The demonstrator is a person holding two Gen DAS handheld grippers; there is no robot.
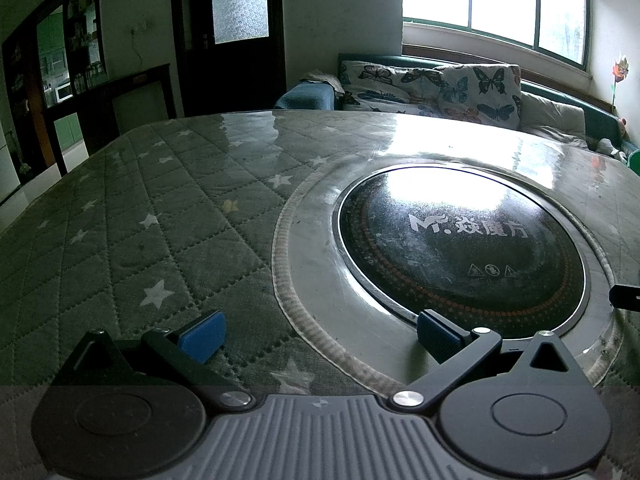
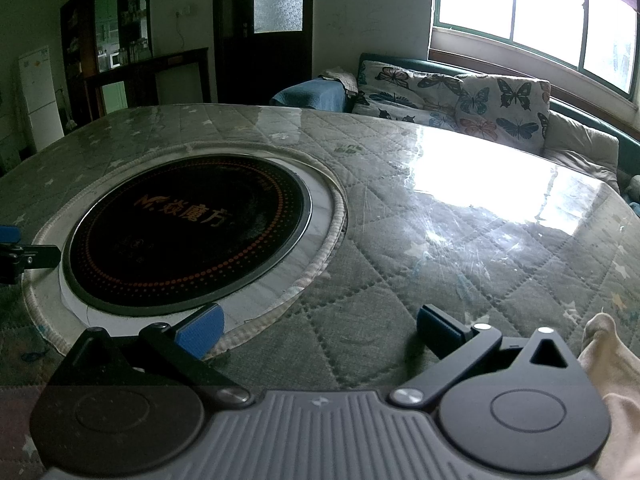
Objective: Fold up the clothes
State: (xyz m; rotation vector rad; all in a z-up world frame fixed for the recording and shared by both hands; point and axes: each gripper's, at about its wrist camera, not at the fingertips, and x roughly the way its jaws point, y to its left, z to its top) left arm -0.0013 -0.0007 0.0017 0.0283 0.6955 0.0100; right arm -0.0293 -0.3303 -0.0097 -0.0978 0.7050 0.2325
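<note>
The left gripper (image 1: 320, 330) hovers over the quilted, star-printed surface (image 1: 140, 208) with its blue fingers (image 1: 202, 336) spread as wide as they go and nothing between them, the round black cooktop (image 1: 460, 252) just ahead to its right. The right gripper (image 2: 318, 330) is likewise fully spread and empty beyond the cooktop, and the only cloth in view is a pale garment (image 2: 612, 364) at that view's lower right edge, beside the gripper. Reaching for it half-seen, a finger could snag one layer or drag it across the glossy cover.
</note>
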